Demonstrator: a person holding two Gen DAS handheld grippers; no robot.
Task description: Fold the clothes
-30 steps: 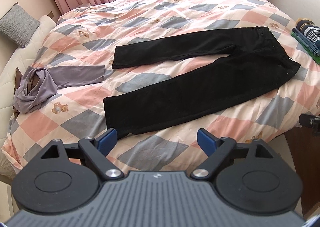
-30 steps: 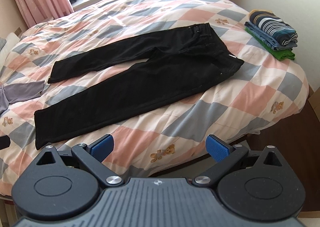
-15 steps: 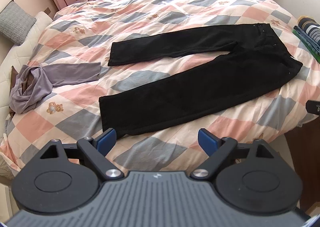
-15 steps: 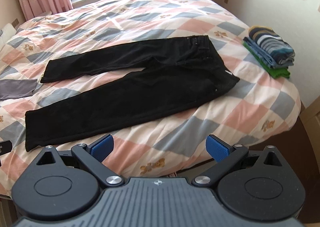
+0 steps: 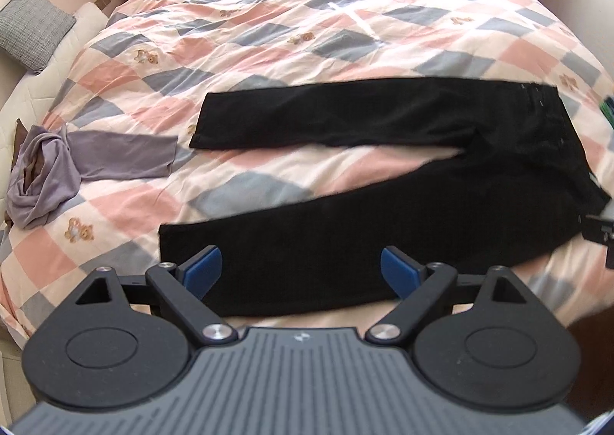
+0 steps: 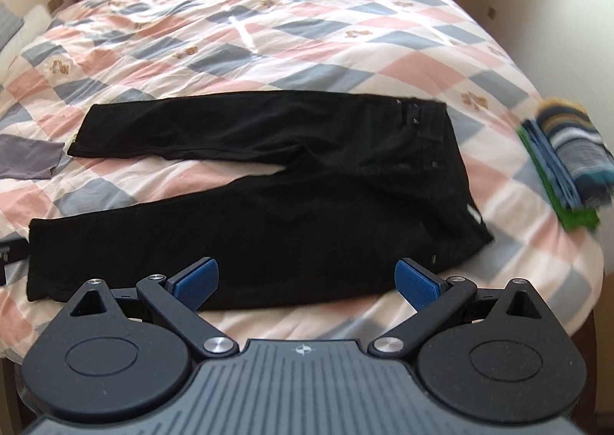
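Right wrist view: black long-legged trousers (image 6: 276, 197) lie flat across the checked quilt (image 6: 307, 32).
I see waistband right, hems left; both my left gripper (image 5: 301, 273) and right gripper (image 6: 307, 277) gape empty.

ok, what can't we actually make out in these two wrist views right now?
- Black trousers: near leg's lower edge hidden behind the left gripper in the left view and the right gripper in the right view.
- Folded clothes stack: motion-blurred in the right view; cut to a sliver by the edge in the left.
- Grey garment: crumpled, type unclear; cropped in the right view.
- Trousers' buttons and label: too small.
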